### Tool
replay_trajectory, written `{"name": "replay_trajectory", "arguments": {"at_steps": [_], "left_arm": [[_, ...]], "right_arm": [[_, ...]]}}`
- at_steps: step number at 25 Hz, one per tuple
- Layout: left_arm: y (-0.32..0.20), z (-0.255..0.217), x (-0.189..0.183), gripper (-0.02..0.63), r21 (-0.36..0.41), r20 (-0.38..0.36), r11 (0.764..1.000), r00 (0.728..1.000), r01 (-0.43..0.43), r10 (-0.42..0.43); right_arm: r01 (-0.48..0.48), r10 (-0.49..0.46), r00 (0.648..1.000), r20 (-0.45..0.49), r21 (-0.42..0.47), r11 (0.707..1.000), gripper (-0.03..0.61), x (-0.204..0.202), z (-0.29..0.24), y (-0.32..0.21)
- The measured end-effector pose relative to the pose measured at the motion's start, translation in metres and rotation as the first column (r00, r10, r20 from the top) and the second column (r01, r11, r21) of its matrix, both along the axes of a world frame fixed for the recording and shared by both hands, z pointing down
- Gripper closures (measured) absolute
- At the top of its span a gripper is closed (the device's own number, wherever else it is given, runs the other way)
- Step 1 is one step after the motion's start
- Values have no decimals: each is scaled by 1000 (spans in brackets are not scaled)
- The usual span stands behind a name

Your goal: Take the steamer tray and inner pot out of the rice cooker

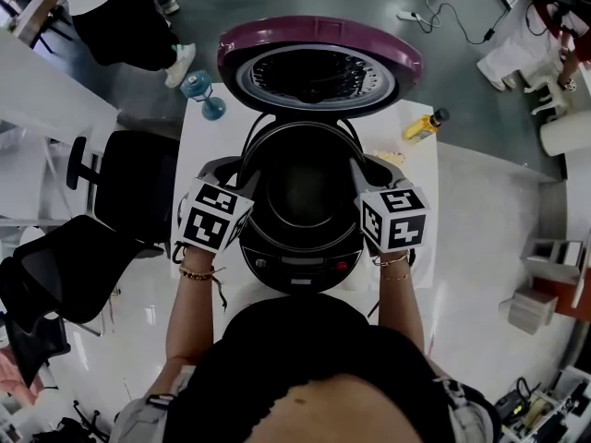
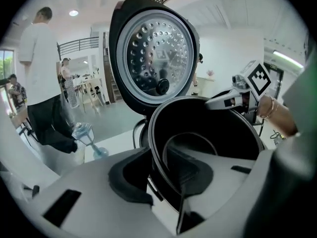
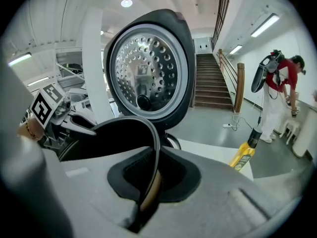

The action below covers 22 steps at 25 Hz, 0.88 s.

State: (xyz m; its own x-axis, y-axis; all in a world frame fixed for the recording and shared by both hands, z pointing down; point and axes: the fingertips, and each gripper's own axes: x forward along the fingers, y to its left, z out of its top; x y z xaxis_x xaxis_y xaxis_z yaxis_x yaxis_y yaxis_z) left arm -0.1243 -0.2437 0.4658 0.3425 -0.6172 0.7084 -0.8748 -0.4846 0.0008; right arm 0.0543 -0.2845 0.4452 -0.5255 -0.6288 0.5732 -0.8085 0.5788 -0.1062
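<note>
The black rice cooker [image 1: 295,268] stands on the white table [image 1: 205,141] with its purple lid [image 1: 319,67] swung up. The dark inner pot [image 1: 305,192] sits inside it; I see no steamer tray. My left gripper [image 1: 251,185] is at the pot's left rim. In the left gripper view the rim of the pot [image 2: 213,128] runs between the pads of the left gripper [image 2: 158,182], with a little gap still showing. My right gripper [image 1: 358,178] is shut on the right rim. In the right gripper view the right gripper [image 3: 151,182] pinches the pot's [image 3: 114,133] edge tightly.
A blue stemmed glass [image 1: 201,90] stands at the table's back left and a yellow bottle [image 1: 423,125] at its back right. Black office chairs [image 1: 129,192] stand left of the table. People [image 2: 42,78] stand in the room beyond.
</note>
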Motion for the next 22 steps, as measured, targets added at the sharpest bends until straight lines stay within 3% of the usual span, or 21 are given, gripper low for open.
{"name": "replay_trajectory", "arguments": {"at_steps": [22], "left_arm": [[33,-69,2,552,116,-154,991,987,68,-50]], "right_arm": [[3,-10,999,42,165,986,554,2,-74,34]]}}
